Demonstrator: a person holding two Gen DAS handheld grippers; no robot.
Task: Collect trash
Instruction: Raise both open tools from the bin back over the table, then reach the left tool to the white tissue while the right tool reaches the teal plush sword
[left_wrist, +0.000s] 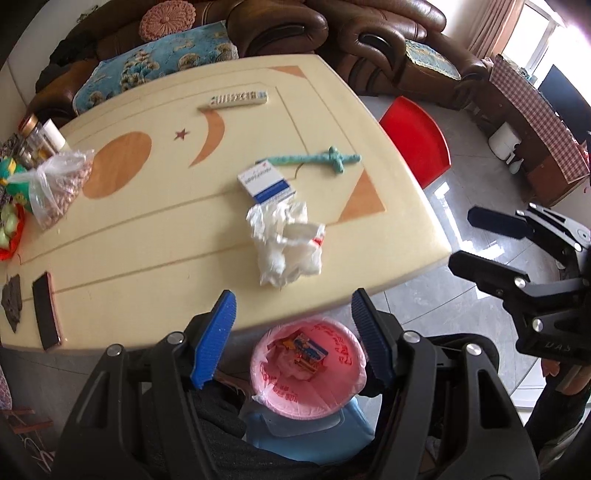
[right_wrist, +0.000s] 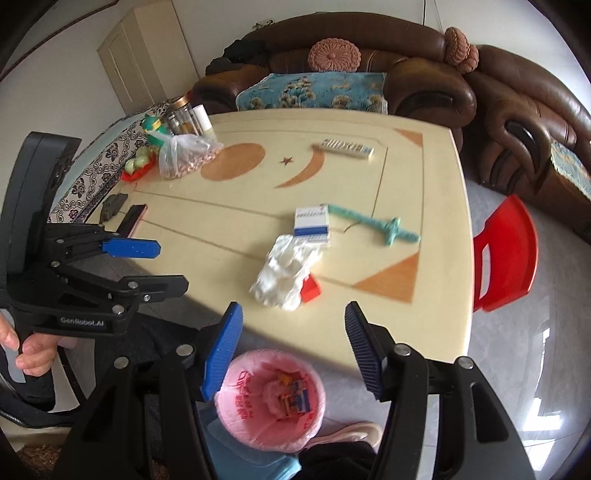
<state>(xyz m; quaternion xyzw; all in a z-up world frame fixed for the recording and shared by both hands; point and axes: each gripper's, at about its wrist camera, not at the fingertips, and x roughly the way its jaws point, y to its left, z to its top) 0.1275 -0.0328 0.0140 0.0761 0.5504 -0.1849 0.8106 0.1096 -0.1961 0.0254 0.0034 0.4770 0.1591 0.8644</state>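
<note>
While both grippers, left (left_wrist: 291, 339) & right (right_wrist: 293, 350), hang over the bin (left_wrist: 308, 367) w/ fingers wide, holding nothing, I judge I'm between pickups; next: reach to crumpled wrapper (left_wrist: 286, 245) mid-tabletop (left_wrist: 147, 229), close on it.

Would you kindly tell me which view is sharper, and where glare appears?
Left wrist view: sharper, remote control keys distinct, window blown out top right. Right wrist view: slightly blurred, box lettering smeared, glare on floor.
</note>
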